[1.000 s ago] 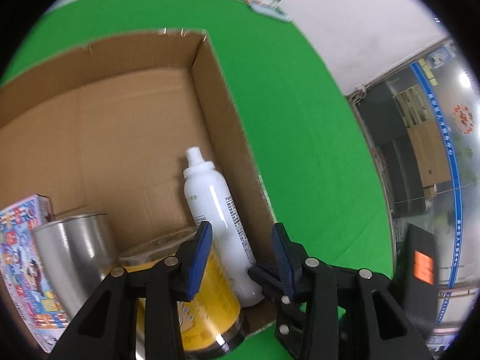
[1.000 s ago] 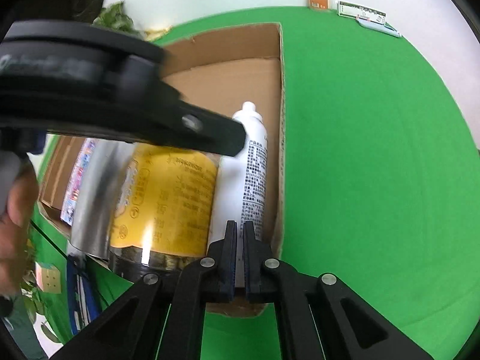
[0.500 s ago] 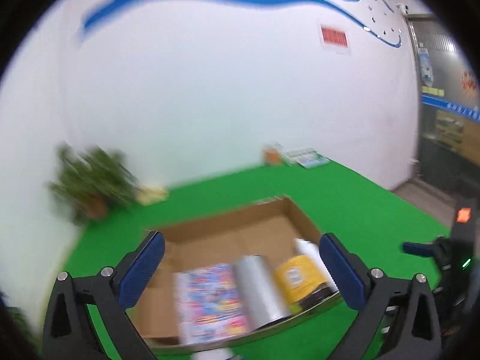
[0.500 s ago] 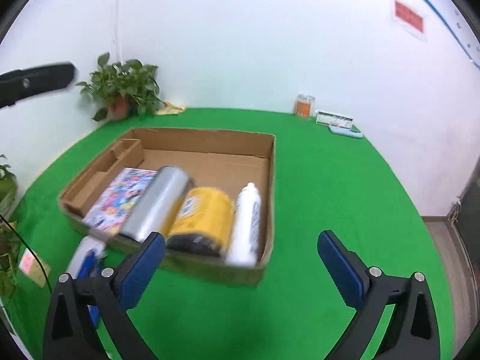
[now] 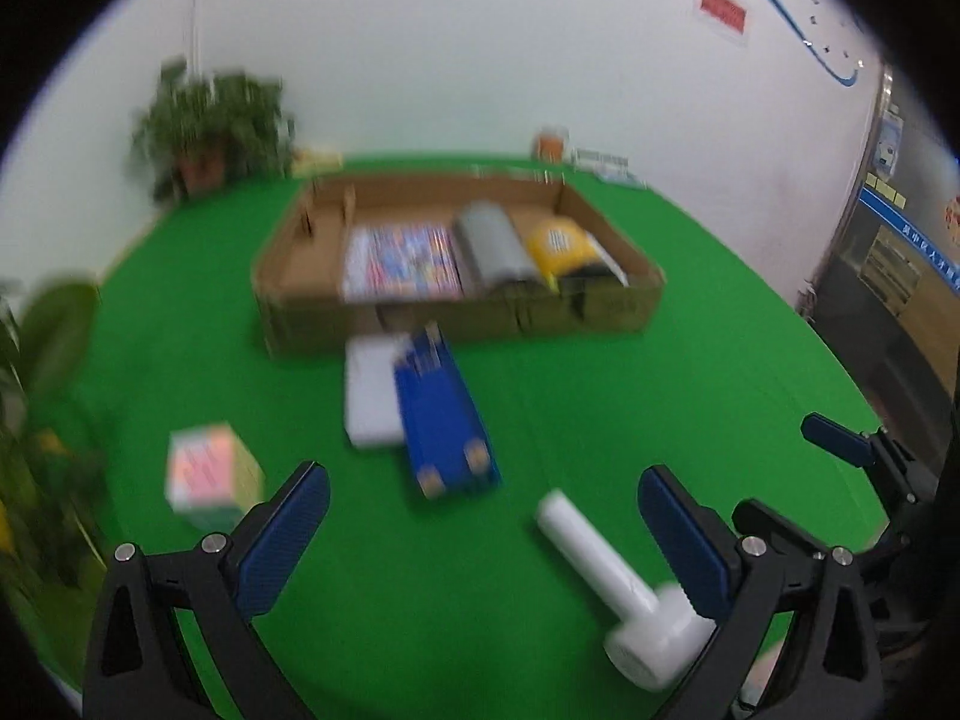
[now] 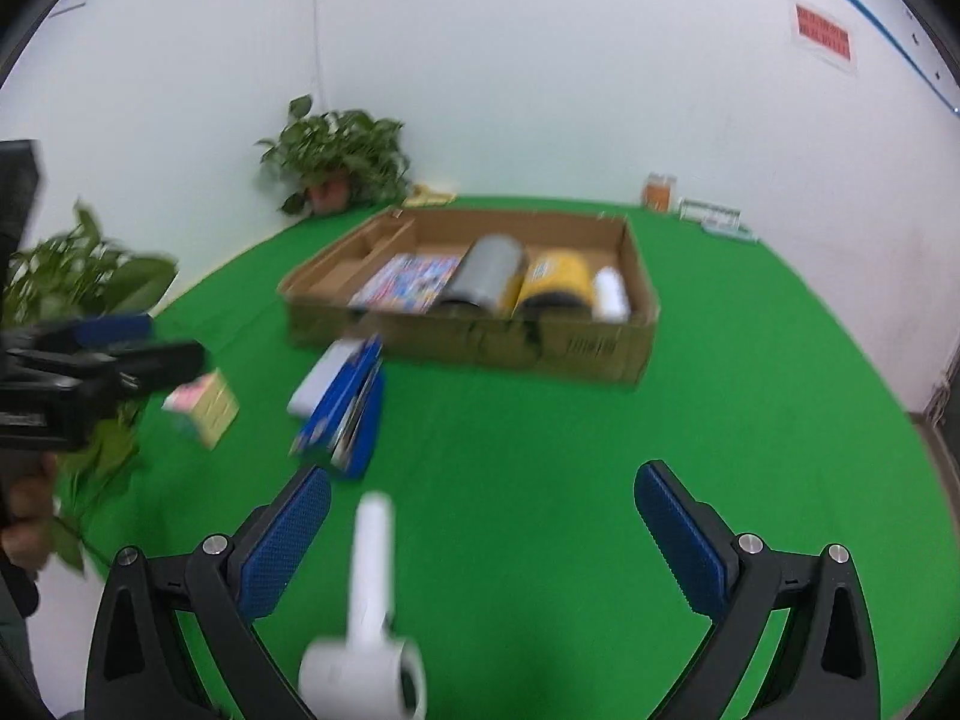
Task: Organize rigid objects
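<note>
A cardboard box [image 5: 456,318] [image 6: 480,342] sits on the green table, holding a colourful flat box [image 5: 402,261] [image 6: 414,282], a silver cylinder [image 5: 492,246] [image 6: 489,270], a yellow can [image 5: 561,246] [image 6: 555,279] and a white bottle [image 6: 609,294]. In front of it lie a blue box [image 5: 444,420] [image 6: 351,414] over a white box [image 5: 369,396], a small pastel box [image 5: 210,474] [image 6: 207,405] and a white handled tool [image 5: 624,594] [image 6: 372,606]. My left gripper [image 5: 480,534] and right gripper [image 6: 480,534] both hang open and empty above the near table.
Potted plants [image 6: 336,162] [image 5: 210,126] stand at the back left, and more leaves [image 6: 78,276] at the left edge. Small items [image 6: 660,192] line the far wall. A hand [image 6: 24,516] holds the left gripper at the left of the right wrist view.
Both grippers pulled back and away from the box and opened wide. The yellow can and white bottle stay in the box. The loose items on the near table came into view.
</note>
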Action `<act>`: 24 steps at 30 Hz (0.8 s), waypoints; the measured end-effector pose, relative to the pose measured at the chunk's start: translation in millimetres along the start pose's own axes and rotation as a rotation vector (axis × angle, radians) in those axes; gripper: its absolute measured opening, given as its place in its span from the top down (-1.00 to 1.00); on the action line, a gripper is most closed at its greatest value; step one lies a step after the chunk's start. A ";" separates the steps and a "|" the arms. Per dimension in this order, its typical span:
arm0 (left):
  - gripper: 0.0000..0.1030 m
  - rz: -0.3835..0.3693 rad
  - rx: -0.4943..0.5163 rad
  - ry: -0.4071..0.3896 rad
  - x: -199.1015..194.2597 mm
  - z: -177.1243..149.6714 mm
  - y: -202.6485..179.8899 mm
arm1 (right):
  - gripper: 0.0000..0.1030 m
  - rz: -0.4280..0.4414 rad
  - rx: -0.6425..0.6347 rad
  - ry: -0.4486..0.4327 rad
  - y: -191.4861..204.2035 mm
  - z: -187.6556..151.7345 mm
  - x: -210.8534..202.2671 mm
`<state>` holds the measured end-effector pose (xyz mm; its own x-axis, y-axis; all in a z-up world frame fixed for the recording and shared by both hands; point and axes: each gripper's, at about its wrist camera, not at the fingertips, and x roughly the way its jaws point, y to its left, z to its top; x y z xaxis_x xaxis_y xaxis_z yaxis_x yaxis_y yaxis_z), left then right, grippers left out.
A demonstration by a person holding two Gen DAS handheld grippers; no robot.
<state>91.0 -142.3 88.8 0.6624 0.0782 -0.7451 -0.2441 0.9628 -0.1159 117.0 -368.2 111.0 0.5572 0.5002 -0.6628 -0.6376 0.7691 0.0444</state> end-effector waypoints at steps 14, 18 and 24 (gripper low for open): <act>-0.98 -0.354 -0.197 0.301 79.4 -54.1 -18.2 | -0.31 0.126 -0.045 0.163 38.1 -94.9 11.5; -0.88 -0.392 -0.188 0.321 92.9 -50.0 -28.1 | -0.03 0.115 -0.048 0.164 40.6 -95.9 18.1; -0.88 -0.404 -0.203 0.307 98.2 -42.0 -20.3 | -0.02 0.028 0.043 0.173 8.8 -75.4 33.7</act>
<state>131.2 -165.0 -9.5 0.5022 -0.3959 -0.7688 -0.1645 0.8290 -0.5345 90.0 -374.6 32.7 0.4378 0.4483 -0.7794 -0.6261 0.7741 0.0936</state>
